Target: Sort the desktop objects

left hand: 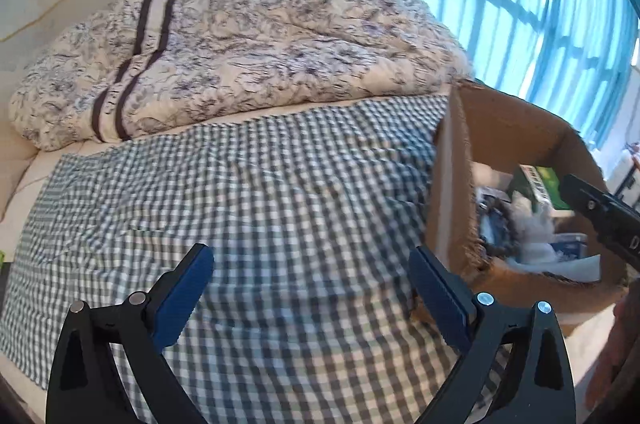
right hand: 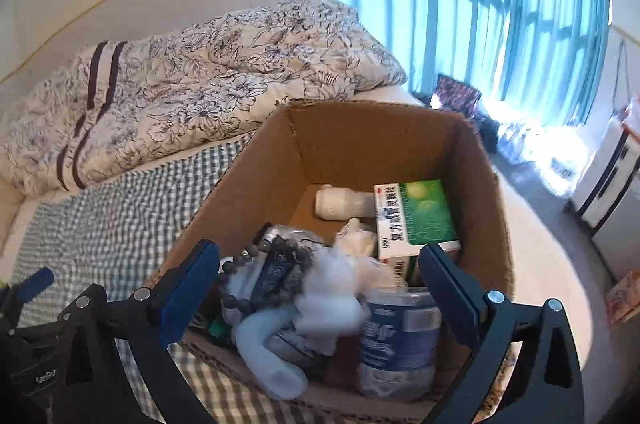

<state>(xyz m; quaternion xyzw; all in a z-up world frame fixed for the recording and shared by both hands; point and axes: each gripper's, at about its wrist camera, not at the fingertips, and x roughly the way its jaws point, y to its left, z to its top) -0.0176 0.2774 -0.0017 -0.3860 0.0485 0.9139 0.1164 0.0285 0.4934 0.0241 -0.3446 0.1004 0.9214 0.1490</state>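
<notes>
A brown cardboard box stands on the checked cloth on a bed. It holds a green and white medicine box, a white bottle, a blue-labelled bottle, a dark bead string, white fluffy stuff and more. My right gripper is open and empty above the box's near side. My left gripper is open and empty over the checked cloth, left of the box. The right gripper's black body shows over the box in the left wrist view.
A crumpled floral quilt lies at the far end of the bed against a white wall. A window with blue curtains is at the right. Floor with a white cabinet and clutter lies right of the bed.
</notes>
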